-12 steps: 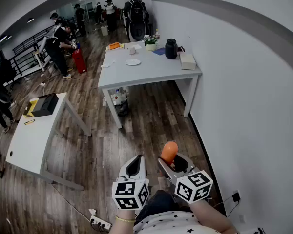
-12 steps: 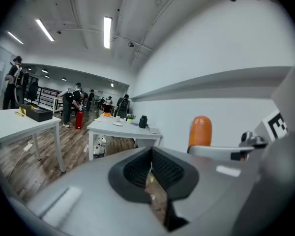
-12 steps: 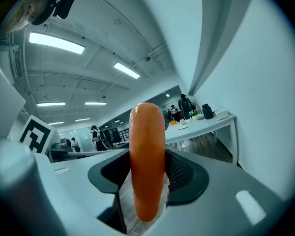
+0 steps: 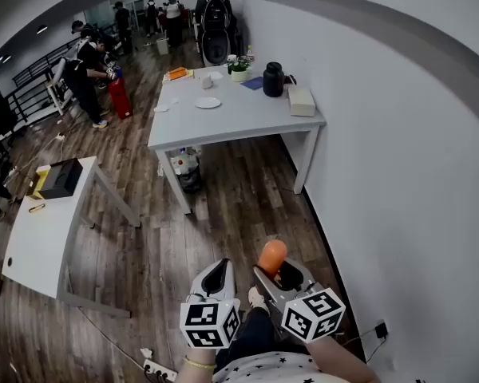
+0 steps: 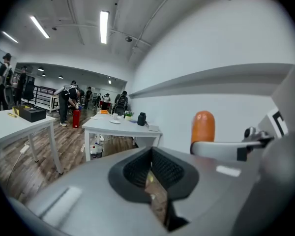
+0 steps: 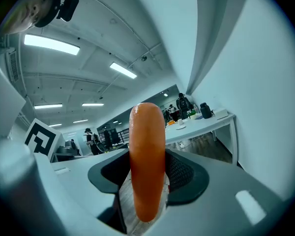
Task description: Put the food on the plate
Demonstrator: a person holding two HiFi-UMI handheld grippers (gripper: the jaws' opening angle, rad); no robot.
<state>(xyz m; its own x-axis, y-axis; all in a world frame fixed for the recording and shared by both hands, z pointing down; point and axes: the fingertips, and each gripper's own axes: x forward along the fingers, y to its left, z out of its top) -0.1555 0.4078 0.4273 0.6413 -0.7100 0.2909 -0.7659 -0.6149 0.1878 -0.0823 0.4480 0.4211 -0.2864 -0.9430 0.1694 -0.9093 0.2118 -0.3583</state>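
An orange sausage point(image 4: 271, 255) stands upright between the jaws of my right gripper point(image 4: 276, 273), which is shut on it. In the right gripper view the sausage point(image 6: 147, 166) fills the middle, clamped between both pads. My left gripper point(image 4: 216, 278) is held beside it, jaws together with nothing in them; in its own view the left gripper point(image 5: 155, 193) shows only a thin slit. Both hang low over the wooden floor, close to my body. A small white plate point(image 4: 207, 102) lies on the far grey table point(image 4: 247, 122), well ahead of both grippers.
The grey table also carries a black jug point(image 4: 273, 80), a white box point(image 4: 301, 100), a potted plant point(image 4: 239, 67) and an orange item point(image 4: 177, 73). Bottles point(image 4: 185, 166) stand under it. A white table point(image 4: 40, 238) with a black box point(image 4: 57, 179) is at left. People stand far back. A wall runs along the right.
The view has shifted slightly: the far table and left table sit a little further up and left, and both grippers lower in frame. The sausage stays gripped in the right gripper.
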